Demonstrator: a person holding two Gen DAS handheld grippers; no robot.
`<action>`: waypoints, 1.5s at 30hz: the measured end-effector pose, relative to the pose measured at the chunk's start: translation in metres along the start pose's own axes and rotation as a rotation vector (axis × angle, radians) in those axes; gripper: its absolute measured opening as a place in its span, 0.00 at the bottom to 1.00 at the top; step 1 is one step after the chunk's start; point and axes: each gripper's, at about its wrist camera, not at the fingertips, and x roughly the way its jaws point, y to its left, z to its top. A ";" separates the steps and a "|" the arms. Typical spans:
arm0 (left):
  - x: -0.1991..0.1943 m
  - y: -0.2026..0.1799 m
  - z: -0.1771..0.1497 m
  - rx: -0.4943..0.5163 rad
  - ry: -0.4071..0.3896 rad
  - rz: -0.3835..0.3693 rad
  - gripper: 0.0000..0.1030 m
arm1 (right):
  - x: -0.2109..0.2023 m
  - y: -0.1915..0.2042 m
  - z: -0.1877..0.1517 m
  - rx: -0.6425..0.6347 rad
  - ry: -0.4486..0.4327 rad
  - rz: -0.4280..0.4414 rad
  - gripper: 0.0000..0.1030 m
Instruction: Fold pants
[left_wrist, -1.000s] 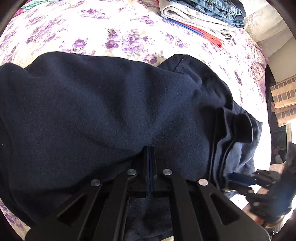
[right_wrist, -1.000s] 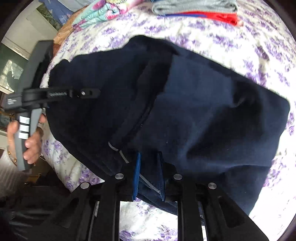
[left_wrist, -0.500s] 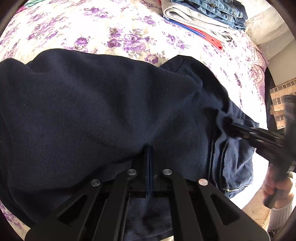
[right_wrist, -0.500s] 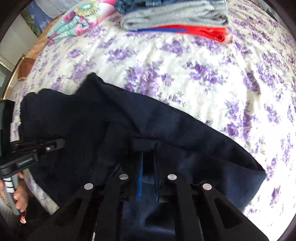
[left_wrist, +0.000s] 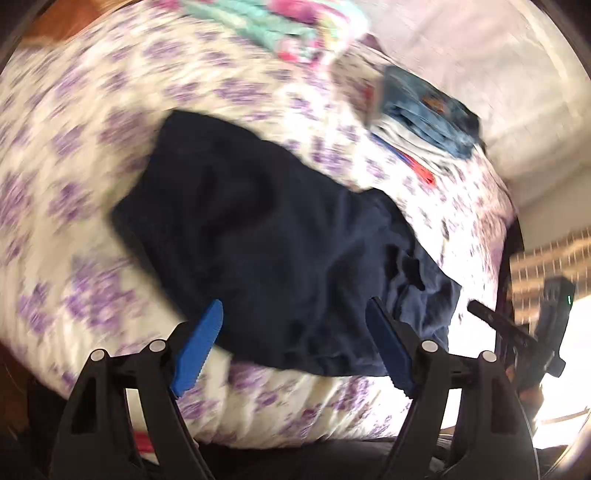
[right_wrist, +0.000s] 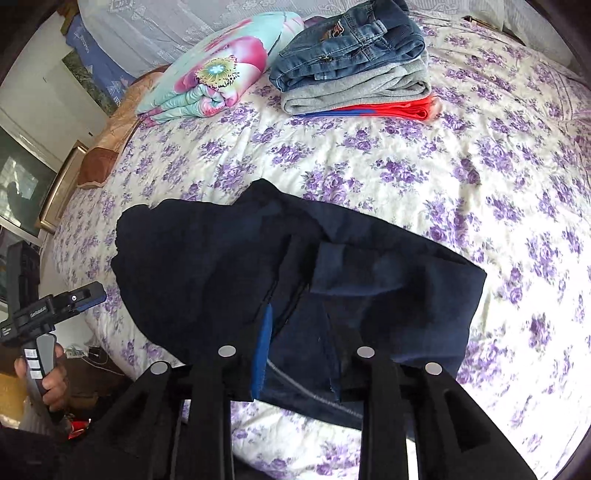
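Pants (left_wrist: 280, 258) folded on bed, below opening left claw (left_wrist: 295, 347)

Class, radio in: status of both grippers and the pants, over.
Left gripper jaws opening, nothing between. Right gripper jaws opening, cloth between them. Pants folded on bed. Nothing in the way.

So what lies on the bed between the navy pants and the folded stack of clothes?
Nothing: only bare floral bedspread separates the navy pants from the folded stack, shown clearly in the right wrist view.
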 end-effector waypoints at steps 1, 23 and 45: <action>-0.001 0.015 0.001 -0.044 -0.005 0.019 0.75 | -0.003 -0.001 -0.004 0.010 0.005 0.006 0.28; 0.031 0.025 0.046 0.017 -0.082 -0.053 0.21 | 0.021 0.023 -0.021 -0.056 0.114 0.092 0.36; 0.015 -0.032 0.033 0.244 -0.095 -0.053 0.20 | 0.138 0.102 0.074 -0.199 0.164 0.047 0.13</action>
